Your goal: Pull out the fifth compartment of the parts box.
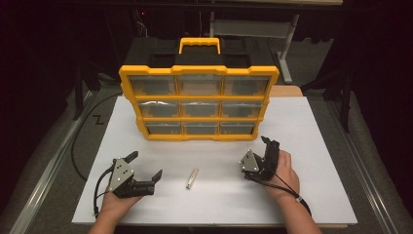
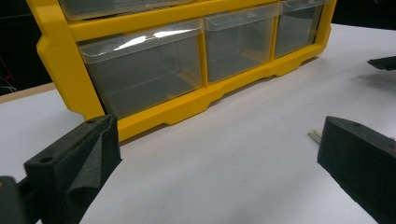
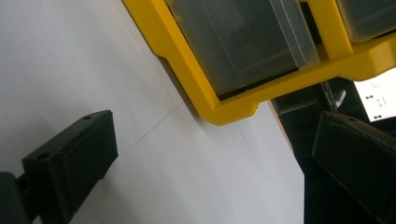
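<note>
Nearest, at the front of the white tabletop (image 1: 63,204): left tool (image 1: 144,166), held in the person's left hand (image 1: 113,204), jaws spread wide apart, gripping nothing, tilted toward the middle. In the left gripper view, the same spread, with bare tabletop between the two black jaws and one end of a small pale piece peeking out beside the right-hand jaw.

Just right of that tool, lying flat and apart from it: small metal strip (image 1: 192,178), roughly midway between both tools, touched by neither, long axis pointing toward the far side.

Further right, near the right hand (image 1: 285,171): right tool (image 1: 269,145), jaws also apart and empty, pointing up the tabletop toward the organizer's lower right corner. In the right gripper view, open gap between the jaws, with the yellow frame corner above.

Beyond, standing upright across the middle of the tabletop: yellow organizer case (image 1: 199,71) with three rows of three clear drawers, all pushed in; black and yellow handle on top. Contents of the drawers hard to tell.
</note>
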`<state>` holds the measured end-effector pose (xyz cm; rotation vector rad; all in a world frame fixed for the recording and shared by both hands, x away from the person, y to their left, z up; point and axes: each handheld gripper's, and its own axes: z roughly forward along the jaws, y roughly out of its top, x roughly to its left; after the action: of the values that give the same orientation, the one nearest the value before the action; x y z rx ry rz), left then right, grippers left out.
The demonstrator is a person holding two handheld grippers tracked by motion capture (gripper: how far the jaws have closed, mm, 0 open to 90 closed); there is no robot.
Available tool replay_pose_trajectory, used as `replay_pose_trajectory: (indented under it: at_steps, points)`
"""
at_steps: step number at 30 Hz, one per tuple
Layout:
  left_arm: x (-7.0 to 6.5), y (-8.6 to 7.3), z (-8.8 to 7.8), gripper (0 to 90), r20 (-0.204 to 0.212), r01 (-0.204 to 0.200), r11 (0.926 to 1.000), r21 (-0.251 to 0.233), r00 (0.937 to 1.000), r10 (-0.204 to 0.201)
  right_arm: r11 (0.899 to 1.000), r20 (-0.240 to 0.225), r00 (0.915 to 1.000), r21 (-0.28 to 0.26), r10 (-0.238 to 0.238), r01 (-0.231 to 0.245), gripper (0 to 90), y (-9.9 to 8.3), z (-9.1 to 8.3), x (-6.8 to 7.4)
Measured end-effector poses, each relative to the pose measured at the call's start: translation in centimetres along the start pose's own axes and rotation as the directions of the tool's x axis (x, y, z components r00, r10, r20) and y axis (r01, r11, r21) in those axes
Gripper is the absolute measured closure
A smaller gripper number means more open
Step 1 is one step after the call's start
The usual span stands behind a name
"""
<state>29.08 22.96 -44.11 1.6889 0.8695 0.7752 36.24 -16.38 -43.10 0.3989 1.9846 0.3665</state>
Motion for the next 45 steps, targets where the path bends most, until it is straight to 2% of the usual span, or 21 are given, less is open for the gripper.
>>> replay_pose_trajectory:
  at_steps: [4,9,12,13,15,16,19,27,30,31,33,39,40,44,45]
  points:
    - [0.0,0.0,0.0,0.3,0.002,-0.003,1.0000,0.001,1.0000,0.003,1.000,0.008,0.9997,0.001,-0.021,0.021,0.9,0.1,-0.1,0.1]
    - [-0.1,0.0,0.0,0.2,0.002,-0.006,1.0000,0.000,1.0000,0.006,0.996,0.035,0.9955,0.008,-0.088,0.088,0.9,0.2,-0.3,0.3]
    - [-0.1,0.0,0.0,0.3,-0.001,-0.008,1.0000,0.001,1.0000,0.008,0.994,0.040,0.9937,0.015,-0.105,0.104,1.0,0.3,-0.3,0.5]
    - [-0.1,0.0,0.0,0.3,-0.002,-0.008,1.0000,0.001,1.0000,0.008,0.990,0.050,0.9888,0.010,-0.140,0.140,1.0,0.4,-0.4,0.4]
    - [-0.1,-0.1,0.0,0.3,-0.002,-0.007,1.0000,0.002,1.0000,0.007,0.989,0.054,0.9879,0.015,-0.146,0.145,1.0,0.4,-0.4,0.6]
    - [-0.1,-0.1,0.0,0.3,-0.003,-0.006,1.0000,0.002,1.0000,0.006,0.985,0.061,0.9834,0.016,-0.171,0.170,1.0,0.6,-0.4,0.6]
    - [0.0,-0.1,0.0,0.3,-0.003,-0.006,1.0000,0.001,1.0000,0.006,0.981,0.065,0.9789,0.021,-0.194,0.193,1.0,0.6,-0.4,0.7]
    - [0.0,-0.1,-0.1,0.2,-0.005,-0.009,1.0000,-0.002,0.9999,0.009,0.971,0.083,0.9672,0.039,-0.240,0.238,1.0,0.7,-0.4,0.8]
    - [0.0,0.0,-0.1,0.3,-0.008,-0.005,1.0000,-0.005,1.0000,0.005,0.964,0.094,0.9601,0.048,-0.263,0.260,1.1,0.7,-0.4,0.9]
    - [0.0,0.0,-0.1,0.3,-0.009,-0.005,1.0000,-0.006,0.9999,0.005,0.964,0.094,0.9601,0.048,-0.263,0.260,1.1,0.7,-0.4,0.9]
    - [0.1,0.0,-0.2,0.2,-0.009,-0.002,1.0000,-0.008,1.0000,0.002,0.958,0.092,0.9540,0.054,-0.285,0.281,1.4,0.8,-0.4,1.0]
    - [0.1,-0.1,-0.1,0.2,-0.008,0.004,1.0000,0.002,1.0000,-0.004,0.950,0.101,0.9447,0.061,-0.312,0.307,2.7,0.9,-0.5,1.2]
    - [0.1,-0.1,-0.1,0.3,-0.010,0.000,1.0000,0.004,1.0000,0.000,0.946,0.103,0.9407,0.059,-0.323,0.319,3.1,0.9,-0.5,1.2]
    - [0.0,-0.1,0.0,0.2,-0.011,-0.012,0.9999,-0.002,0.9999,0.012,0.942,0.110,0.9354,0.061,-0.336,0.331,4.3,1.0,-0.5,1.3]
    - [0.0,-0.2,0.0,0.2,-0.015,-0.017,0.9998,-0.011,0.9997,0.017,0.937,0.115,0.9299,0.065,-0.350,0.344,5.3,1.1,-0.6,1.3]
